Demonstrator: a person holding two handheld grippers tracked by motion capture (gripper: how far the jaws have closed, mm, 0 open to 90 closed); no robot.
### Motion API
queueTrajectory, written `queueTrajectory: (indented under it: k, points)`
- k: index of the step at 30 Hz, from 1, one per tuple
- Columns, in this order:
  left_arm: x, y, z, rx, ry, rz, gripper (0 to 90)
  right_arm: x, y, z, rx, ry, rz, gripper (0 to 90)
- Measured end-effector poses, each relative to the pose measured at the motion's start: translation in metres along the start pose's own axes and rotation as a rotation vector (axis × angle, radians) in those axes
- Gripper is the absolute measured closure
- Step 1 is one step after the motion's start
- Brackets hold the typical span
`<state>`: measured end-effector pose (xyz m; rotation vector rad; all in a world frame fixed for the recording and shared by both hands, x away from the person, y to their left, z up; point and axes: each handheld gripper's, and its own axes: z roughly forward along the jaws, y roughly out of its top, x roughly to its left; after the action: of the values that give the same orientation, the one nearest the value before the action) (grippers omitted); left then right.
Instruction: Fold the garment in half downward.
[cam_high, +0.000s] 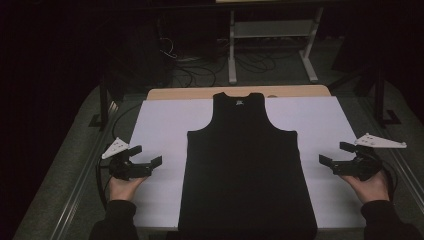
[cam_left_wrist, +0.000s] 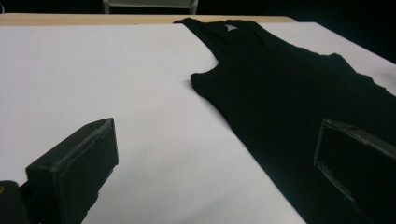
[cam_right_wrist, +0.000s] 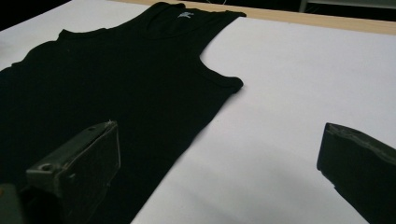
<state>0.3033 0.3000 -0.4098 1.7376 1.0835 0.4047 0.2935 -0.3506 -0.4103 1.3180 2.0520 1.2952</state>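
Note:
A black sleeveless top (cam_high: 246, 160) lies flat and spread out in the middle of the white table cover (cam_high: 160, 125), neck toward the far edge, hem at the near edge. My left gripper (cam_high: 147, 156) hovers over the cover just left of the top, jaws wide open and empty. My right gripper (cam_high: 334, 154) is held at the right side of the top, also open with nothing between its jaws. In the left gripper view the top (cam_left_wrist: 289, 93) stretches off to the right; in the right gripper view the top (cam_right_wrist: 116, 79) spreads to the left.
A wooden table edge (cam_high: 200, 92) shows beyond the white cover. Behind the table stand a white metal frame (cam_high: 270, 40) and loose cables on the dark floor. Black posts flank the table at left and right.

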Motion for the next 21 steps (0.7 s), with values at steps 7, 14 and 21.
queueTrajectory:
  k: [7, 14, 21]
  points:
    - [-0.0011, 0.0002, 0.0005, 0.004, -0.008, 0.006, 0.0, 0.0006, 0.0002, -0.0009, -0.002, 0.007, 0.000, 0.0]
    - [-0.0016, 0.0002, 0.0011, -0.002, -0.009, 0.014, 0.0, 0.0007, 0.0011, -0.0020, -0.010, 0.005, 0.002, 0.0]
    - [-0.0025, 0.0010, 0.0014, -0.001, -0.009, 0.017, 0.0, 0.0008, 0.0030, -0.0014, -0.011, 0.007, -0.003, 0.0]
